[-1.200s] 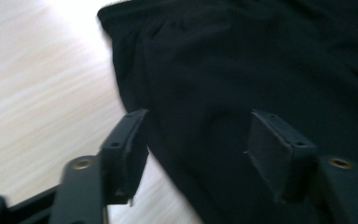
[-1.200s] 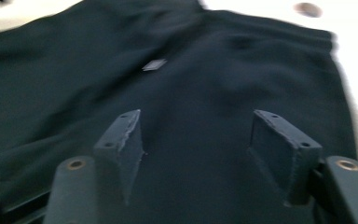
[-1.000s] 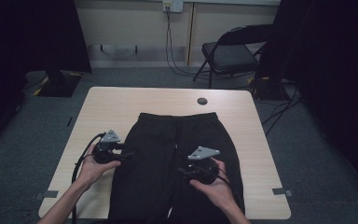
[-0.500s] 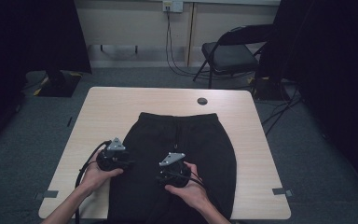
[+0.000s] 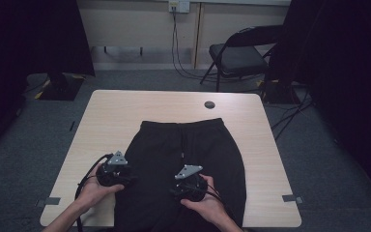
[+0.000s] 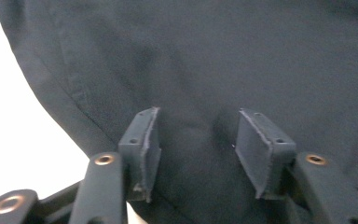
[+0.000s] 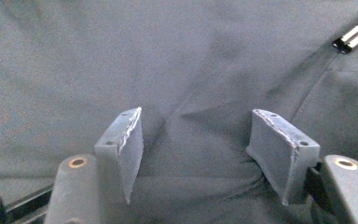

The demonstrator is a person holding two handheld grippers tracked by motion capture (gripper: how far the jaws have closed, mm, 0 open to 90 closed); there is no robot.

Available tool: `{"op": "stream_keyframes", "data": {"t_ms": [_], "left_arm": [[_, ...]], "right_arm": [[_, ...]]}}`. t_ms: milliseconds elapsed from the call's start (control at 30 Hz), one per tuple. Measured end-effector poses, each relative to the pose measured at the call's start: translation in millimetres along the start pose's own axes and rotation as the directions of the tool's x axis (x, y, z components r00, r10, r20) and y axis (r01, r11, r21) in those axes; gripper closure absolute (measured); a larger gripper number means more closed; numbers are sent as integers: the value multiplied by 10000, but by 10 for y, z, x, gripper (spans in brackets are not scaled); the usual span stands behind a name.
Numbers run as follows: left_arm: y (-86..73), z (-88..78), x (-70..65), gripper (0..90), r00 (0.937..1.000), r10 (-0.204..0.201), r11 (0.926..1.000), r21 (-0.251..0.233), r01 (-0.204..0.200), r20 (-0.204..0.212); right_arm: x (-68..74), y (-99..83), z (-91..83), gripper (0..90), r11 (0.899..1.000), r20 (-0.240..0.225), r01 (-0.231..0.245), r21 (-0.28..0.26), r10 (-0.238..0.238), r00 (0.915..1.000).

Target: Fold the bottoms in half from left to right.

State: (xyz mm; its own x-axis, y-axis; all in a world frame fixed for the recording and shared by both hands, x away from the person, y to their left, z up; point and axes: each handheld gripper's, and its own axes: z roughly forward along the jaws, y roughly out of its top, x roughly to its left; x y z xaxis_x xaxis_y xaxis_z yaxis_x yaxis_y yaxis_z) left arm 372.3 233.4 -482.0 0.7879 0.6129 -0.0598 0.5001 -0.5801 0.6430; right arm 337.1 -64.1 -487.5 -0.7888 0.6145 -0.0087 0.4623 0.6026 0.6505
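Note:
Black trousers [image 5: 188, 154] lie flat on the light wooden table [image 5: 125, 111], waistband away from me. My left gripper [image 5: 127, 180] rests on their left edge. In the left gripper view, its pads [image 6: 198, 116] stand apart on the dark cloth [image 6: 214, 56], with pale table [image 6: 18, 116] at the left. Its jaws have just been closing, with cloth lying between them but not pinched. My right gripper [image 5: 181, 190] is over the middle of the trousers. Its pads [image 7: 198, 114] stand wide and open on a fold of cloth [image 7: 121, 56], with the drawstring tips [image 7: 353, 37] at the upper right.
A small black round cap [image 5: 209, 104] sits on the table beyond the waistband. A folding chair [image 5: 241, 53] stands behind the table, with cables hanging from the wall. Bare tabletop runs along both sides of the trousers.
My right gripper has moved left across the trousers toward their middle and come down. My left gripper has shifted a little right and toward me, onto the trousers' left edge.

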Motion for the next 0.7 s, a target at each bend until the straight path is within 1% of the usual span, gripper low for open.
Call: {"op": "stream_keyframes", "data": {"t_ms": [33,67,100,133,167,200,233,267,300,333,367,400,433,467,500,533,567,600,633,667,700], "left_arm": [[0,0,0,560,10000,0,10000,0,0,0],[0,-6,6,560,9999,-38,9999,-135,40,129],[2,-14,22,559,9999,-18,9997,-261,22,169],[11,-11,70,558,9998,-214,9986,-493,215,22],[11,-11,70,557,9998,-214,9986,-493,215,22],[35,1,127,557,9988,-480,9971,-598,479,1],[35,1,127,557,9988,-480,9971,-598,479,1],[78,24,163,557,9993,-335,9978,-582,326,-148],[78,24,163,555,9993,-335,9978,-582,326,-148],[98,30,183,555,9987,-447,9971,-635,430,-253],[118,37,200,548,9979,-568,9958,-736,544,-315],[144,68,208,548,9983,-462,9960,-787,432,-366],[144,68,208,548,9983,-462,9960,-787,432,-366],[154,90,210,548,9982,-392,9974,-628,363,-461],[159,111,214,548,9982,-373,9981,-499,350,-466],[161,125,215,549,9982,-333,9990,-316,317,-495],[155,141,223,546,9969,-322,9993,-210,307,-718],[155,151,240,548,9973,-299,9992,-270,281,-676],[155,151,240,547,9973,-299,9992,-270,281,-676],[160,175,290,541,9959,-445,9980,-490,407,-791],[160,175,290,541,9959,-445,9980,-490,407,-791]], "right_arm": [[0,0,0,352,10000,0,0,0,0,10000],[2,-23,-16,353,10000,18,-16,-36,16,10000],[5,-42,-31,353,10000,23,4,-59,-4,10000],[7,-75,-64,354,10000,42,-27,-18,27,10000],[7,-75,-64,354,10000,42,-27,-18,27,10000],[-4,-109,-104,355,10000,-9,29,68,-29,10000],[-4,-109,-104,355,10000,-9,29,68,-29,10000],[-20,-153,-150,358,9999,-30,37,141,-36,10000],[-28,-175,-172,360,9998,-39,54,172,-53,10000],[-28,-175,-172,360,9998,-39,54,172,-53,10000],[-28,-215,-224,387,9996,115,-61,279,58,9999],[-27,-238,-247,396,9996,122,-67,272,64,9999],[-27,-238,-247,396,9996,122,-67,272,64,9999],[-20,-273,-294,412,9995,285,-61,321,52,9996],[-20,-273,-294,412,9995,285,-61,321,52,9996],[0,-259,-372,422,9984,577,-196,538,165,9982],[4,-230,-446,422,9980,345,-562,280,553,9979],[22,-191,-530,424,9982,160,-592,43,592,9981],[59,-146,-615,426,9989,340,-434,-155,439,9985],[93,-100,-693,428,9988,355,-345,-345,358,9987],[93,-100,-693,428,9988,355,-345,-345,358,9987]]}}
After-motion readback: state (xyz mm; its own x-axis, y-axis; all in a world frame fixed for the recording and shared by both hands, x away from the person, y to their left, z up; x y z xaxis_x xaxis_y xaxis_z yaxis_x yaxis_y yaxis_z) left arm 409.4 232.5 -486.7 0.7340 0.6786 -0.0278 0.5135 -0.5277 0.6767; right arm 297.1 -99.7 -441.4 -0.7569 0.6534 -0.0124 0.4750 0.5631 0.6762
